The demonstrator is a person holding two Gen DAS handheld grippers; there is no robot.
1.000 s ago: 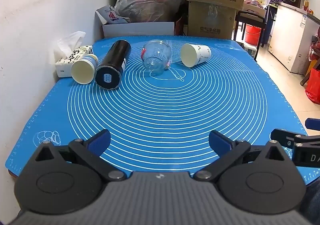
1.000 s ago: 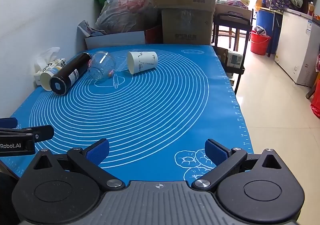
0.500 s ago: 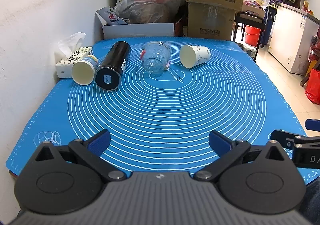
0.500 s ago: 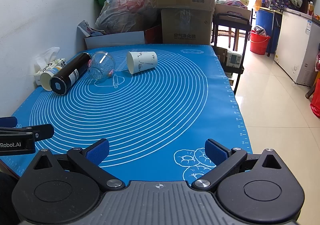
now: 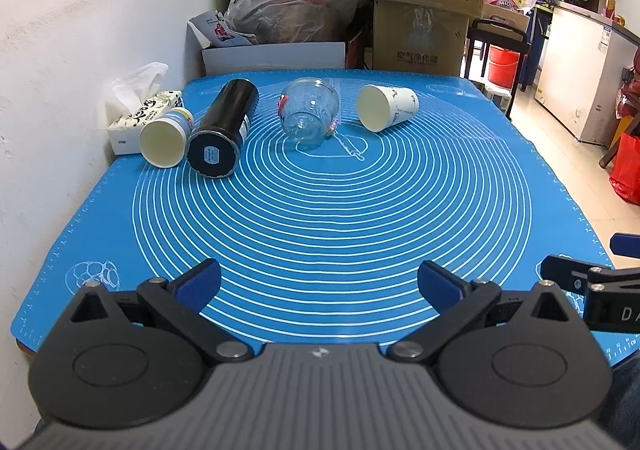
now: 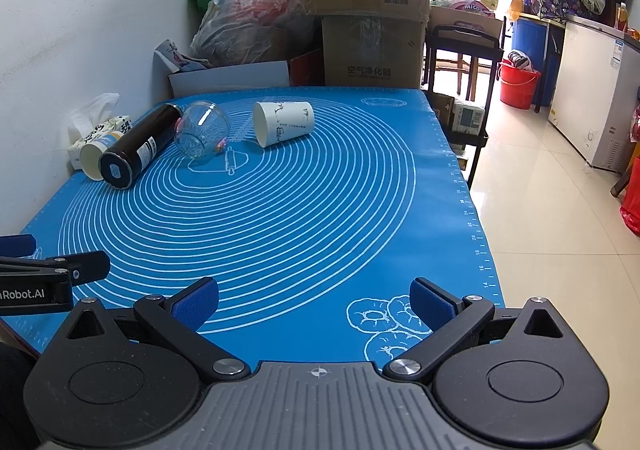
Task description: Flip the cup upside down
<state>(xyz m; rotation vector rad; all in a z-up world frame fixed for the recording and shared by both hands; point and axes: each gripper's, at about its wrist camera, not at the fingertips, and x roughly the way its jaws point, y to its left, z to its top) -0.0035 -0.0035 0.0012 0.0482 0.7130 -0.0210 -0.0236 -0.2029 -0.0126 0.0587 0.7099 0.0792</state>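
Compared with half a second ago, I read almost no change: both views sit marginally closer to the blue silicone mat [image 5: 320,210], so the approach has barely begun. My left gripper [image 5: 319,282] and right gripper [image 6: 314,300] are both spread wide, holding nothing. The white printed paper cup [image 5: 386,107] lies on its side at 1 o'clock, far end of the mat, just beside the clear plastic cup [image 5: 310,115]. No flip started.
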